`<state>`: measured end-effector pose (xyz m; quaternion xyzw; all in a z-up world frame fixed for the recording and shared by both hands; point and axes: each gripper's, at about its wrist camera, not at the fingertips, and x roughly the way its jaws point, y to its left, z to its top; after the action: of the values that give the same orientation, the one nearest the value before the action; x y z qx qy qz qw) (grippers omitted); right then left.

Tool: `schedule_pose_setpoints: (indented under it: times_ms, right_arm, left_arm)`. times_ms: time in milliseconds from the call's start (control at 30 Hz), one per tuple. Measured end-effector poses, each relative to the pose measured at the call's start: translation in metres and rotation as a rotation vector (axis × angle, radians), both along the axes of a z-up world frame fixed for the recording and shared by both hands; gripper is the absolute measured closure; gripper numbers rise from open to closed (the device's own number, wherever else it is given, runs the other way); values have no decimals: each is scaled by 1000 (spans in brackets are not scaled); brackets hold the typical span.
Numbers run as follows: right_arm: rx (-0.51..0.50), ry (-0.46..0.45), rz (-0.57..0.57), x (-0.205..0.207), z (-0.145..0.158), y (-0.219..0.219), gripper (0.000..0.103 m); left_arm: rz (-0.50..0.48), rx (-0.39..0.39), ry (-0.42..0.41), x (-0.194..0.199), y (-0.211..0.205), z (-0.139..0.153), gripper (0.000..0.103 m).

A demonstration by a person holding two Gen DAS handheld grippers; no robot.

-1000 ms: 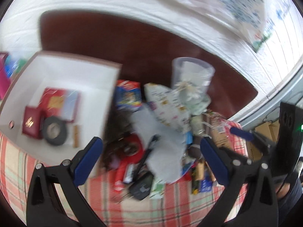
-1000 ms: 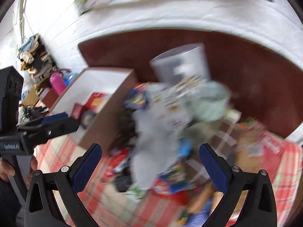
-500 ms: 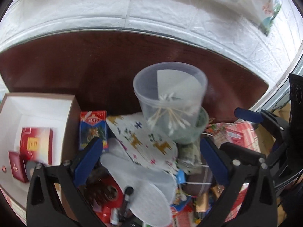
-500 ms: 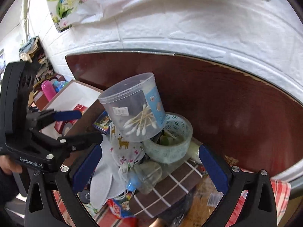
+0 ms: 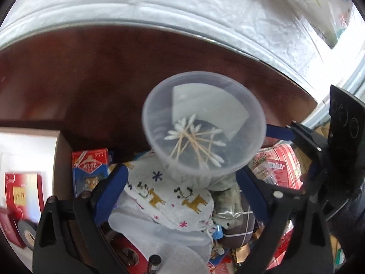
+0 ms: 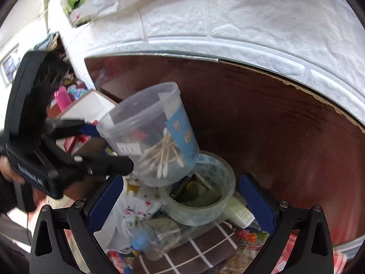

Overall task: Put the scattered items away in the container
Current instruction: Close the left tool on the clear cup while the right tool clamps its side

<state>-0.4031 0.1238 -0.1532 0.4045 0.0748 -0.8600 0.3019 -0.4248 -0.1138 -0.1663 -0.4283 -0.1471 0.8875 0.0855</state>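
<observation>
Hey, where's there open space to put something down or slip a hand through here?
The dark wood surface between the white brick wall and the pile is bare. Inside the white box, its far white floor shows bare. It is crowded around the swab tub, tape roll and reindeer cloth.

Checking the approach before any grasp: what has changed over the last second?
The left hand-held gripper and the right hand-held gripper moved in toward the pile, so the cotton-swab tub looms larger. Nothing was grasped: both stayed open. The tub, tape roll and reindeer cloth kept their places.
</observation>
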Motion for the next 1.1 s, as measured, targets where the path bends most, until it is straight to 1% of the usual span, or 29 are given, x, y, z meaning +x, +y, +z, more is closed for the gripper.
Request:
schedule_pose_setpoints:
  times_ms: [100, 167, 333, 367, 433, 533, 600, 633, 767, 900, 967, 1100]
  right_arm:
    - [17, 10, 38, -1, -2, -5, 1]
    - [23, 28, 48, -1, -4, -9, 1]
    - [-7, 41, 80, -7, -8, -18, 1]
    - [-8, 43, 86, -8, -9, -20, 2]
    - [-12, 47, 96, -11, -12, -26, 8]
    - [-22, 43, 107, -16, -17, -33, 9]
    - [-26, 41, 114, -19, -20, -39, 10]
    - [-27, 45, 115, -20, -21, -41, 10]
    - [-24, 57, 115, -22, -26, -46, 11]
    - [-35, 45, 104, -21, -26, -44, 11]
    - [-51, 41, 93, -18, -24, -40, 11]
    - [-60, 42, 80, -6, -15, -36, 11]
  left_arm:
    - [-17, 16, 6, -8, -1, 0, 6]
    - [-26, 6, 4, -12, 2, -1, 6]
    - [-56, 14, -3, -20, 2, 1, 7]
    - [-63, 17, 0, -22, 1, 2, 7]
    - [-77, 21, -1, -25, 0, 4, 7]
    - [-94, 20, -8, -30, 0, 4, 9]
    - [-104, 12, -15, -34, 1, 2, 13]
    - [-107, 14, -19, -36, 2, 1, 13]
    - [-100, 17, -19, -40, -1, -1, 12]
    - [-93, 32, -11, -37, 0, 1, 13]
    - [-82, 51, -3, -33, 0, 4, 13]
    - [-74, 54, 21, -21, 7, 17, 13]
